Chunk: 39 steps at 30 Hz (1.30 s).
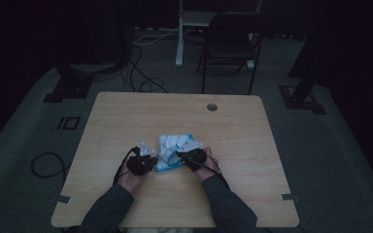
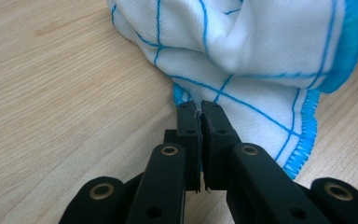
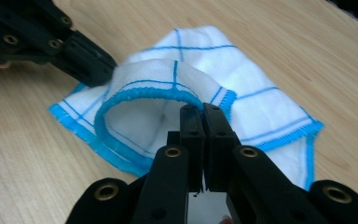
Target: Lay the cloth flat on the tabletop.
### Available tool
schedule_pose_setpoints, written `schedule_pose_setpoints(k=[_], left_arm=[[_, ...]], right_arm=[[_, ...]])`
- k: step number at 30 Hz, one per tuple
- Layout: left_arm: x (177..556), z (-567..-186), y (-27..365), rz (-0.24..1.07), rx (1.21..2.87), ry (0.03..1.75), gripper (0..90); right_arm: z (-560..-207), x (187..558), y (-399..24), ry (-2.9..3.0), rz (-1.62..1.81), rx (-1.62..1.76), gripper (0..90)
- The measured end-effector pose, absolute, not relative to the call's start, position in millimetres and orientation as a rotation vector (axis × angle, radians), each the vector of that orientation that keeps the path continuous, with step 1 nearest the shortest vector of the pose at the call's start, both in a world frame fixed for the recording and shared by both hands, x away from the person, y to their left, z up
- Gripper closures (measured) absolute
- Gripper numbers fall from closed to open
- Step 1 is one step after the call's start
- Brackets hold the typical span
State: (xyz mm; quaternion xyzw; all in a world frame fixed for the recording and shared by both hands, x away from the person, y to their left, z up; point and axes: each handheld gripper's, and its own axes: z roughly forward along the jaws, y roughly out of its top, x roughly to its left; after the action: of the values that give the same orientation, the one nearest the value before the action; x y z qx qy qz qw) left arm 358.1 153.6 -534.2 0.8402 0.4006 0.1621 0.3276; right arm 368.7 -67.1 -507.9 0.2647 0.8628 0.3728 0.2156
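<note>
Cloth (image 1: 171, 151), one, white with blue lines, lay on table (image 1: 126, 116). Gripped at its near edge by both tongs, left (image 1: 151, 160) and right (image 1: 179, 156), clamped shut, hands low, angled inward.

cloth (image 1: 174, 153) on table (image 1: 126, 116) (near edge), between grippers

- A light wooden table (image 1: 126, 116) is carrying everything, with a round cable hole (image 1: 212, 107) sitting near its far edge.
- A white cloth with blue lines and a blue hem (image 1: 172, 151) is lying crumpled directly on its near middle.
</note>
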Motion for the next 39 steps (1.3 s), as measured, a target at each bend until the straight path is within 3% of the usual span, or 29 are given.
schedule_pose_setpoints(k=[39], left_arm=[[354.5,-533.2,188.3,0.503,2.191,1.129,87.8]], right_arm=[[-489.0,381.7,-161.8,2.198,0.968,0.957,89.2]])
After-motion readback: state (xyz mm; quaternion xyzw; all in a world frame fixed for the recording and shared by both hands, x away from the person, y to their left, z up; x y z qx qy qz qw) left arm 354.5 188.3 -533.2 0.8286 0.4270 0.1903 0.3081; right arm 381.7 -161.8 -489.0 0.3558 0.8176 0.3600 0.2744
